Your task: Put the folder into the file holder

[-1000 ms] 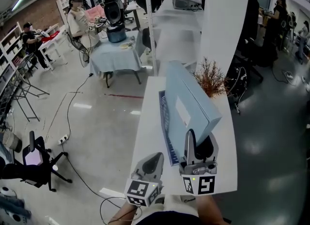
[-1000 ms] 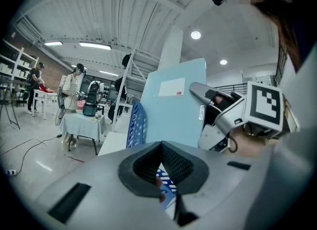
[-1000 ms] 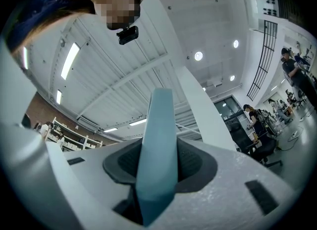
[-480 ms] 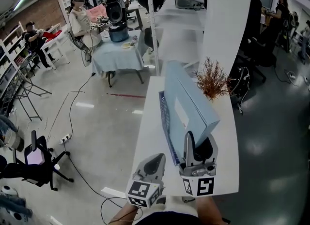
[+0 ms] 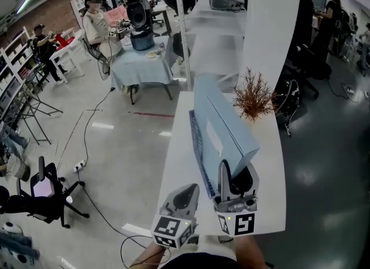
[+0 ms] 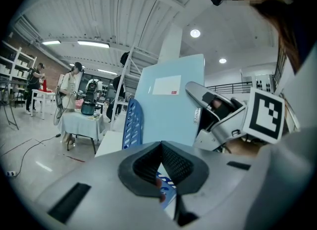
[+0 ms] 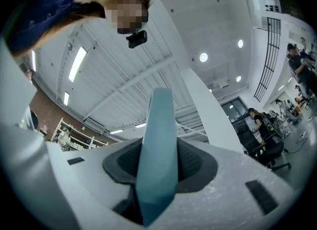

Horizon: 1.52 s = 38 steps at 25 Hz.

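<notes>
Left gripper (image 5: 186,195): held low over the near edge of the white desk (image 5: 176,169). The jaws are brought together at the tips and nothing is clamped. It is parked just short of the blue slotted plastic file holder (image 5: 199,152), judged to be on standby so the holder can be steadied if it gets pushed.

File holder: stood upright on the left part of the desk, long side run away from the person. The slotted wall is seen from the left gripper view. Entry is presumed to be from above.

Light blue flat folder with a white label (image 5: 222,126): carried off the desk and tilted, labelled face turned toward the holder, just right of the slotted wall. It is lined up with the holder's long axis, judged so it can be slid down alongside that wall. Whether its lower edge is already inside the holder cannot be told, as that part is hidden.

Right gripper (image 5: 234,176): jaws clamped on the folder's near end. In the right gripper view the folder is seen edge-on with a pad pressed on each face. The gripper is pointed upward, so the far end is left free to lead.

Dried reddish-brown twig plant (image 5: 252,95): stood on the desk further right, near the folder's far end. Clearance there should be watched.
</notes>
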Each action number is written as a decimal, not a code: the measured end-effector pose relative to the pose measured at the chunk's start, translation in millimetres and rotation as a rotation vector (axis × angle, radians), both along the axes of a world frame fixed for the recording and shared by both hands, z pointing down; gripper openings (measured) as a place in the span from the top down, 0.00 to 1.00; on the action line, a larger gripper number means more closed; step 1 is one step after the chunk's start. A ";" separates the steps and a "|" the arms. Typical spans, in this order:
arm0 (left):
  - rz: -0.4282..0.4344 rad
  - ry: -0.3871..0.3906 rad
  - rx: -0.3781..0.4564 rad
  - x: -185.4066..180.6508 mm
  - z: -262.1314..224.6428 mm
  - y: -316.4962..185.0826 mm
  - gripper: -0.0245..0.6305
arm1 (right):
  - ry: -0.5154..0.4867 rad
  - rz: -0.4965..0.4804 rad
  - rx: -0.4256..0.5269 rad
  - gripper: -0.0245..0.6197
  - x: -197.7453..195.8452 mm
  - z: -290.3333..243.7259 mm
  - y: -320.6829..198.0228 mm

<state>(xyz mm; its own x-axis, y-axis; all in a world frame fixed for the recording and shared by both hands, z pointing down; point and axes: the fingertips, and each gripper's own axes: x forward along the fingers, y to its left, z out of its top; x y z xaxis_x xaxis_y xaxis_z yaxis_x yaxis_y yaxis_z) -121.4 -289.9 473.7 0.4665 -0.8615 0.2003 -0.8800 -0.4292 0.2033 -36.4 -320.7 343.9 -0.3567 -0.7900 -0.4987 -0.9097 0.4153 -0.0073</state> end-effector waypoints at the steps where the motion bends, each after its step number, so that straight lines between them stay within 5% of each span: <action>1: 0.001 0.000 0.000 0.5 0.2 0.1 0.96 | 0.002 -0.001 -0.002 0.71 -0.8 1.6 0.0; 38: 0.019 -0.003 -0.003 6.5 0.2 0.4 0.96 | 0.052 -0.045 0.028 0.71 -13.1 14.3 -4.1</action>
